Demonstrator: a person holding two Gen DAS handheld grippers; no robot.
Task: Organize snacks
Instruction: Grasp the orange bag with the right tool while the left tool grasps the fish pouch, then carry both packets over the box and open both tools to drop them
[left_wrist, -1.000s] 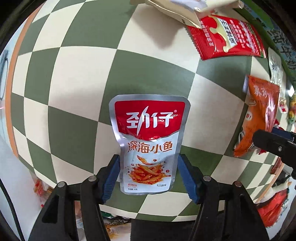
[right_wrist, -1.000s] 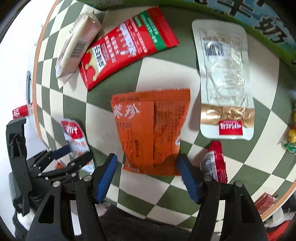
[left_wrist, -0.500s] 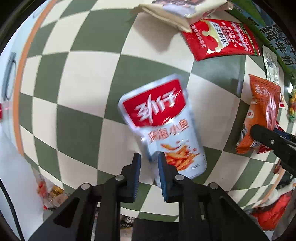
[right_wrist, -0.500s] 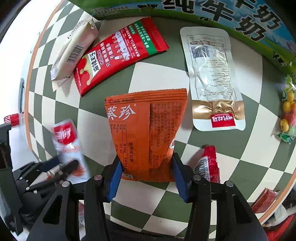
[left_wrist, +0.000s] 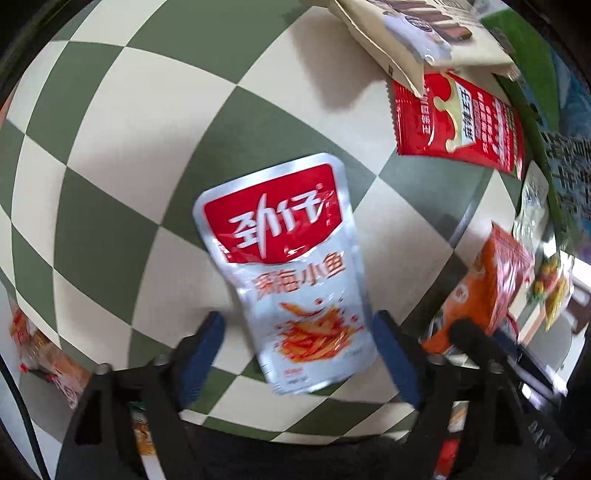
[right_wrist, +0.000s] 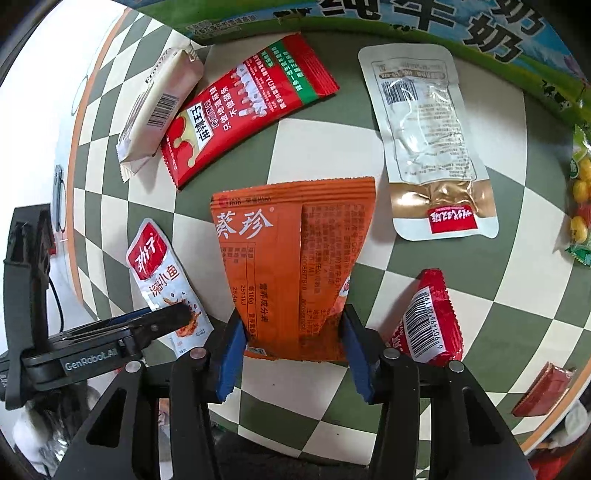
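Left hand-held gripper (left_wrist: 297, 332) has its jaws spread wide, holding nothing; the silver fish snack pouch (left_wrist: 291, 273) lies tilted between the blue pads at lower center of the left wrist view, apparently flat on the checkered surface (left_wrist: 110, 155) and loose. Risk here: the pouch is skewed, so closing now would likely catch a corner and spin it or let it slip out. Further right, the right hand-held gripper (right_wrist: 293, 343) is closed partway on the bottom edge of the orange snack bag (right_wrist: 291, 266), center of the right wrist view, pads pressing both sides. Grip is only on the crimped bottom strip, so I'd judge the bag may flop or slide free when lifted. The small red packet (right_wrist: 430, 319) lies just beside the right pad at lower right and could get dragged. The two grippers sit close together; a collision is possible.
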